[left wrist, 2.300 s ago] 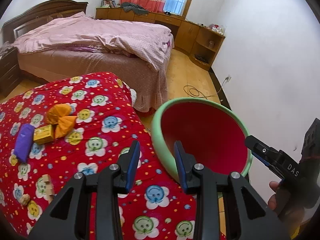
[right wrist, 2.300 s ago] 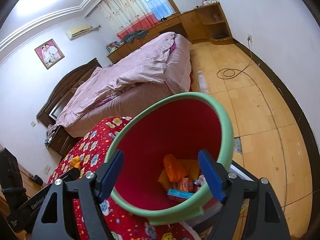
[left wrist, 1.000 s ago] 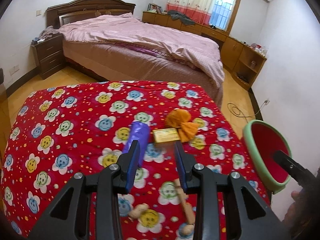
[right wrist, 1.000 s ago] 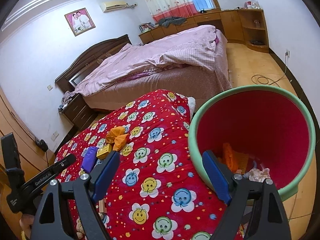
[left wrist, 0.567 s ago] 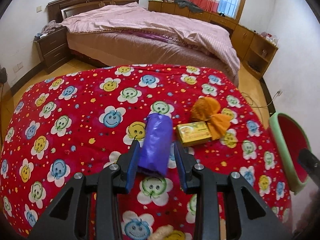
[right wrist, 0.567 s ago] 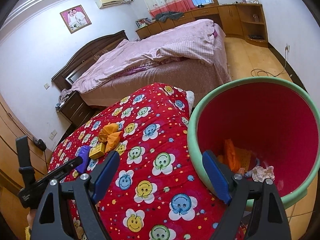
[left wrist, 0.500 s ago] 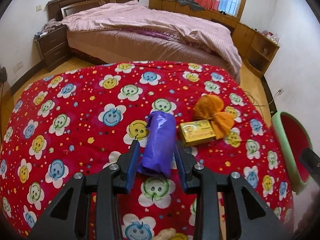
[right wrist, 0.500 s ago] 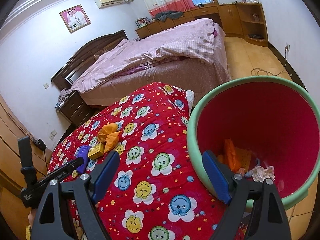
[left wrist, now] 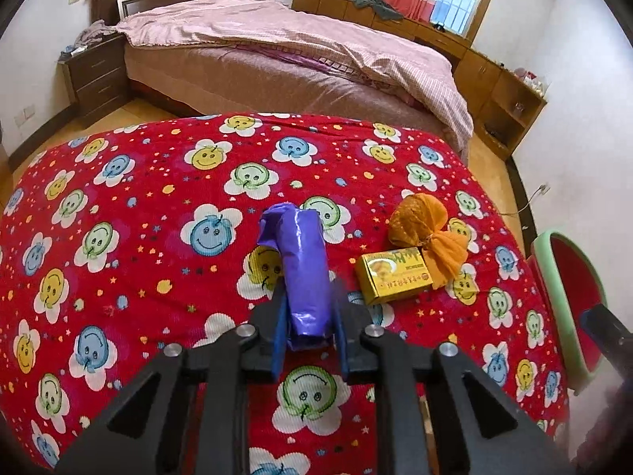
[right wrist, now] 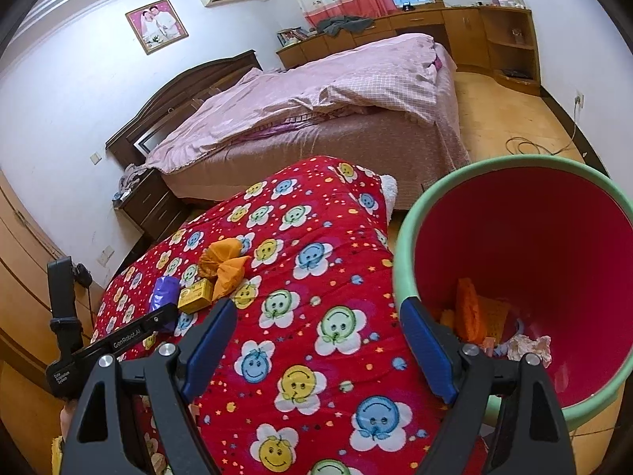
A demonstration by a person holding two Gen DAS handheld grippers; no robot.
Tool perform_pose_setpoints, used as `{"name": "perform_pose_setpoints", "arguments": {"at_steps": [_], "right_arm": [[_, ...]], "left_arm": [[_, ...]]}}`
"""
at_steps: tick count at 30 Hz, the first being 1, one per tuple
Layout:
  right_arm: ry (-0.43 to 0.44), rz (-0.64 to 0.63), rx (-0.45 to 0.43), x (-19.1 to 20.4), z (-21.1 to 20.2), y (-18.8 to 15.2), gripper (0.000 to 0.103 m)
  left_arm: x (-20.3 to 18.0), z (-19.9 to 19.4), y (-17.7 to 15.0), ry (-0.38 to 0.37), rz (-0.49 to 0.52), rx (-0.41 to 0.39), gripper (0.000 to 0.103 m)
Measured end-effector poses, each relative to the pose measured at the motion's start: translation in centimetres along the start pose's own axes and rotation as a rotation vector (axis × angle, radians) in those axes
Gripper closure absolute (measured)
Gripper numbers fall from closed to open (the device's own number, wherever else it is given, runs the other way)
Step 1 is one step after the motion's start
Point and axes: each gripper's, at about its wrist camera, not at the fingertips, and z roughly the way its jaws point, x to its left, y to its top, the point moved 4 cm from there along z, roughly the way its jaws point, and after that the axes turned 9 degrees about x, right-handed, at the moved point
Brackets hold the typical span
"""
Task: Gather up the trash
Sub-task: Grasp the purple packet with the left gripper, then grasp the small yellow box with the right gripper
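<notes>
A purple plastic roll [left wrist: 304, 269] lies on the red flowered blanket [left wrist: 130, 237]. My left gripper [left wrist: 309, 312] has its blue fingers on both sides of the roll's near end, touching or nearly touching it. A yellow box [left wrist: 391, 277] and an orange bundle [left wrist: 429, 233] lie just right of it. My right gripper [right wrist: 316, 340] is open wide, its right finger at the rim of the green-rimmed red bin [right wrist: 526, 245], which holds orange scraps and crumpled paper. The roll [right wrist: 163, 293], box [right wrist: 194, 295] and bundle [right wrist: 225, 263] also show in the right wrist view.
The bin [left wrist: 565, 297] stands off the blanket's right edge. A bed with a pink cover [left wrist: 277, 51] lies beyond the blanket, a nightstand [left wrist: 95, 75] at its left. Wooden cabinets [left wrist: 498, 99] line the far wall. A cable [right wrist: 526, 144] lies on the floor.
My left gripper swung from the bin to the blanket, moved onto the purple roll and narrowed around its near end. My right gripper stays open at the bin's rim.
</notes>
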Motion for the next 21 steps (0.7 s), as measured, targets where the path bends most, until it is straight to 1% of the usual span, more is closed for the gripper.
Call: {"name": "perform_pose_setpoints", "arguments": {"at_steps": [7, 11, 15, 21], "right_arm": [[0.008, -0.047, 0.002, 2.5, 0.2, 0.3, 0.016], [0.016, -0.087, 0.011, 4.5, 0.7, 0.4, 0.016], [0.026, -0.131, 0.032, 7.0, 2.0, 0.2, 0.016], [0.028, -0.197, 0.077, 10.3, 4.6, -0.5, 0.016]], "left_arm": [[1.8, -2.9, -0.3, -0.019, -0.041, -0.057, 0.085], [3.7, -4.6, -0.4, 0.026, -0.079, -0.094, 0.085], [6.1, -5.4, -1.0, 0.078, -0.13, -0.124, 0.085], [9.3, -5.1, -1.8, 0.09, -0.215, -0.132, 0.085]]}}
